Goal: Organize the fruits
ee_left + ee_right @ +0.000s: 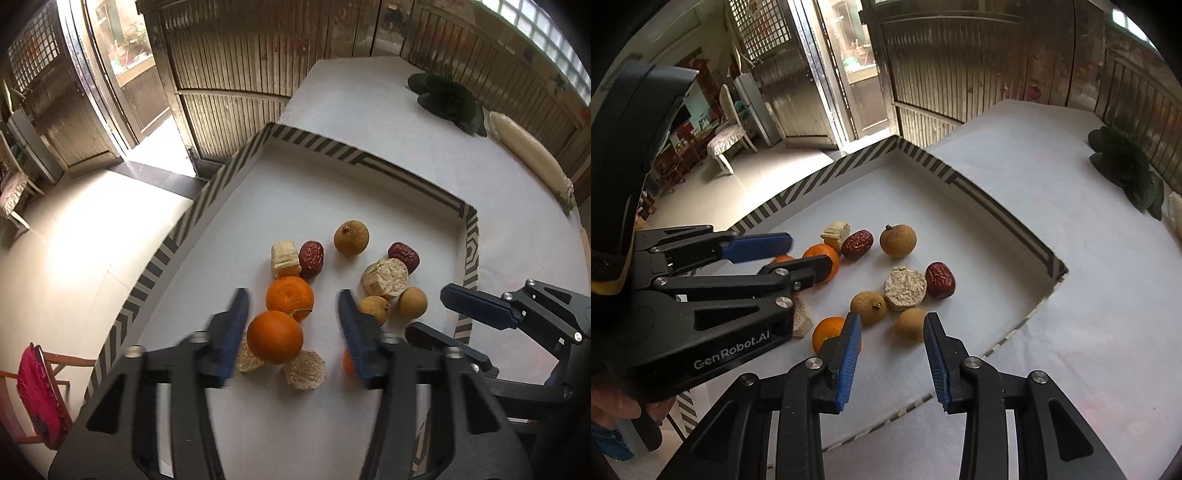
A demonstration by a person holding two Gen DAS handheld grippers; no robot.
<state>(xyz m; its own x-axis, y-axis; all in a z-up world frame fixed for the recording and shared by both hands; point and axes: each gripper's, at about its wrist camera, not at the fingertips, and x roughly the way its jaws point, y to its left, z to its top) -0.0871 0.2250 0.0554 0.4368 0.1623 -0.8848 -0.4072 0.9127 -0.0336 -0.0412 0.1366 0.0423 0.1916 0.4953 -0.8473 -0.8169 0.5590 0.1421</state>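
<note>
**Mixed fruit in the striped tray, both tongs open above it**

Left wrist view. Item: shallow tray (207, 192) with a striped rim, standing on a white-covered table (388, 110). Contents, all in one loose cluster: two oranges, the nearer orange (274, 336) just in front of the farther orange (290, 298); two wrinkled red dates (311, 259); three brown longans, the largest longan (351, 237) standing a little apart at the back; several pale cut stalk pieces (386, 277), possibly sugarcane, though the fisheye blur leaves that unsure. Left gripper (293, 306): jaws spread wide, holding nothing, the nearer orange lying in the gap between them. Off the tray, at the far side of the table: dark leafy greens (448, 99).

Right wrist view. Right gripper (892, 334): jaws likewise wide apart and empty, low over the near corner of the tray, a small longan (911, 324) just beyond the tips and a third orange (827, 334) beside the left finger.

Step in hand, by my reckoning: choosing and closing on a piece, as the kinds lie intermixed, not sorted. The next move would call for a gentle, centred squeeze on a round fruit that could roll, without nudging its neighbours.
</note>
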